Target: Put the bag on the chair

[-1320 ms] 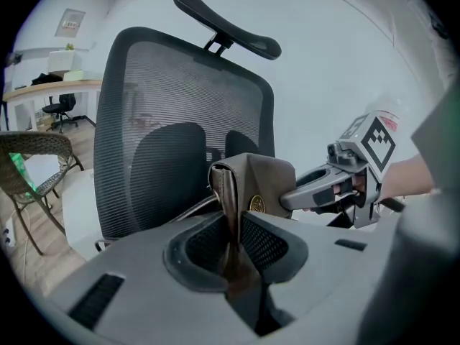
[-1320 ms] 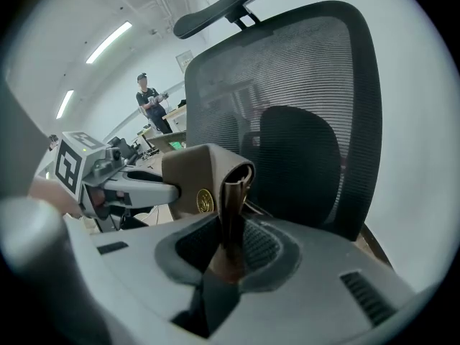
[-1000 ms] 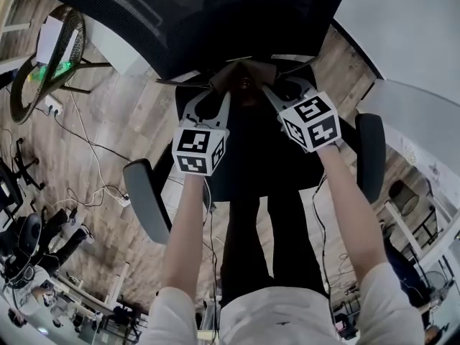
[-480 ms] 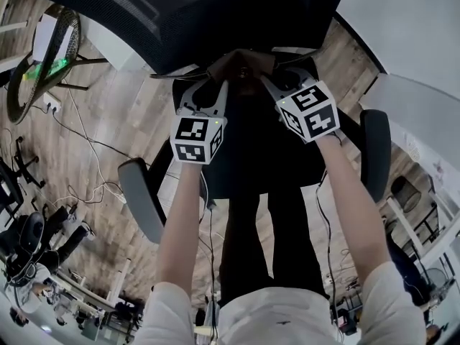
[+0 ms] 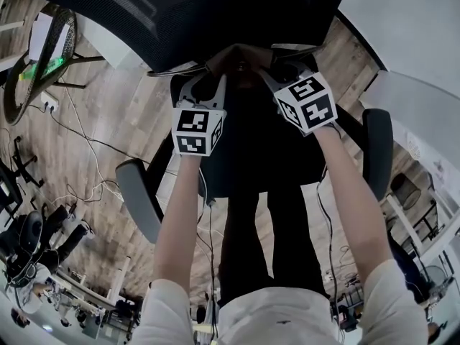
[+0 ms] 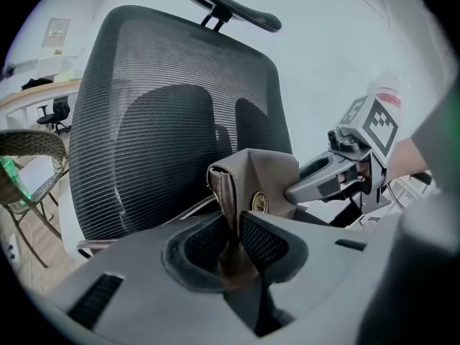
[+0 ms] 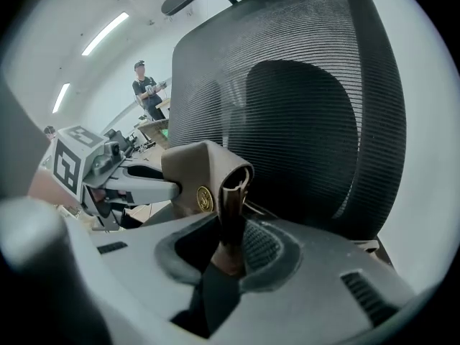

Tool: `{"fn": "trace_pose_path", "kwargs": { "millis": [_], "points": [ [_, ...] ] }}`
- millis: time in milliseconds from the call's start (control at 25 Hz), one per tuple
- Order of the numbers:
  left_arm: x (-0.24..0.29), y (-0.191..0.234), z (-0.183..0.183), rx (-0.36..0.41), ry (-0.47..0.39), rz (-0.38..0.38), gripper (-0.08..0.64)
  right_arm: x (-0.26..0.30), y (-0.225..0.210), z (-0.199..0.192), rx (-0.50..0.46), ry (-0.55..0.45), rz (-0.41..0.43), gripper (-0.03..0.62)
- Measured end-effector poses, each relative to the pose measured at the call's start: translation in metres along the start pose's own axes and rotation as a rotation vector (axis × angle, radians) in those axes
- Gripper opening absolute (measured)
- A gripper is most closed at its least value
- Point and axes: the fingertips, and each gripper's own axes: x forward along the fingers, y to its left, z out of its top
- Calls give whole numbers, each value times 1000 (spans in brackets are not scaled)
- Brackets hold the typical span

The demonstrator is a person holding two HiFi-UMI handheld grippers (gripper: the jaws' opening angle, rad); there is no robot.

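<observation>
I am holding the bag (image 5: pixel 241 56) at twelve o'clock over the chair (image 5: pixel 172 13), left gripper (image 6: pixel 236 225) and right gripper (image 7: pixel 231 228) each clamping one end; by my judgement, lowering and releasing are pending.

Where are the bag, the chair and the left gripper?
bag (image 6: pixel 264 171), left gripper view, on its tan front flap.
chair (image 6: pixel 165 113), left gripper view, on the mesh backrest.
left gripper (image 6: pixel 235 228), left gripper view, between its jaw tips, which pinch the bag's edge.

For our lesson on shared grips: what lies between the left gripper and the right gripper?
A tan bag, pinched by left gripper and right gripper alike; both gripper views show it.
</observation>
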Motion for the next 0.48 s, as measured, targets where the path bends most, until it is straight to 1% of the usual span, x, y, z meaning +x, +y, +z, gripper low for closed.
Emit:
{"fn": "trace_pose_path", "kwargs": {
  "millis": [480],
  "points": [
    [8, 12, -16, -22, 46, -1, 64, 15, -3, -1, 15, 28, 0, 91]
  ]
}}
